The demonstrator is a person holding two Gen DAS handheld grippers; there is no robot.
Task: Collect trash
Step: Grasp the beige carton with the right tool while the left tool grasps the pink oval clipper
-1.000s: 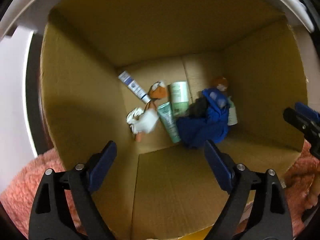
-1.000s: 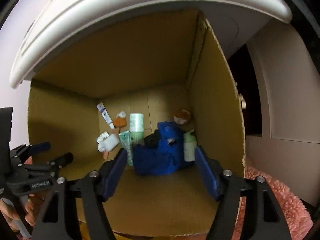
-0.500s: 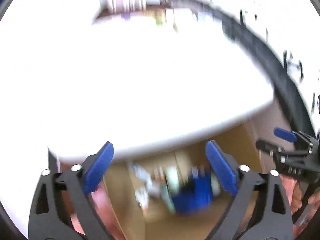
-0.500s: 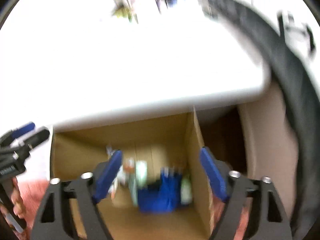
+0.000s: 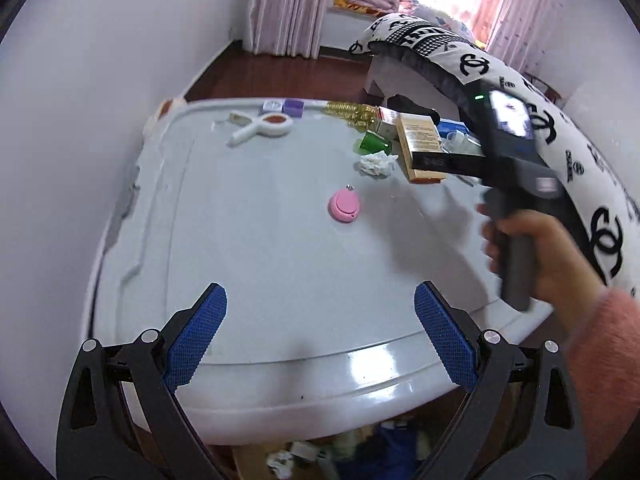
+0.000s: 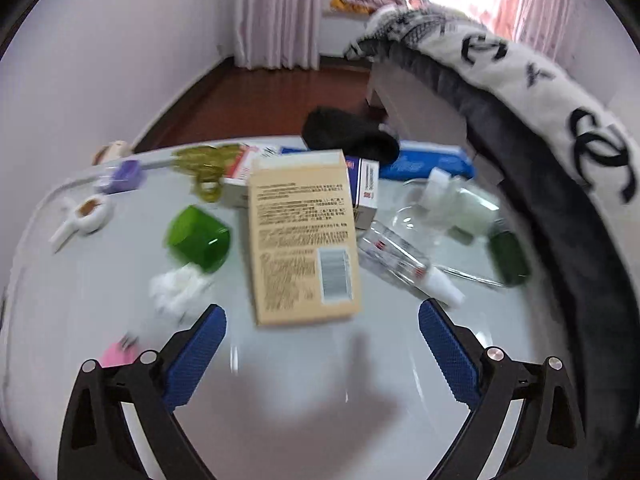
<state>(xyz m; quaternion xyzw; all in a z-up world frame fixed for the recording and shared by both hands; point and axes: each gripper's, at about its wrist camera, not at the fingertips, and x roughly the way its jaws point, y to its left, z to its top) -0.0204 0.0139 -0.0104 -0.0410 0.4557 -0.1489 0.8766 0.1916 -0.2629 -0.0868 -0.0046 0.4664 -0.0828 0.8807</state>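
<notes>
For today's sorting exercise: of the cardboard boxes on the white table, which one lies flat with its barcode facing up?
The large tan box, lying flat in front of the right gripper. The smaller red-and-white box behind it shows no barcode and lies partly under it.

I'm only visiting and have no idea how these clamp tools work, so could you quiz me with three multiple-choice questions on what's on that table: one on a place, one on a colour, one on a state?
1. Where does the crumpled white tissue lie?
A. Beside the green cup
B. On top of the tan box
C. On the floor

2. What colour is the small rounded case alone in the middle of the white table?
A. Yellow
B. Pink
C. Black

3. How does the right gripper stand?
A. Shut on the tan box
B. Shut on the tissue
C. Open, holding nothing

Answers:
1. A, the tissue sits just in front of the tipped-over cup.
2. B, the left wrist view shows it plainly pink.
3. C, its blue pads stand wide apart over bare tabletop, having just been opening.
</notes>
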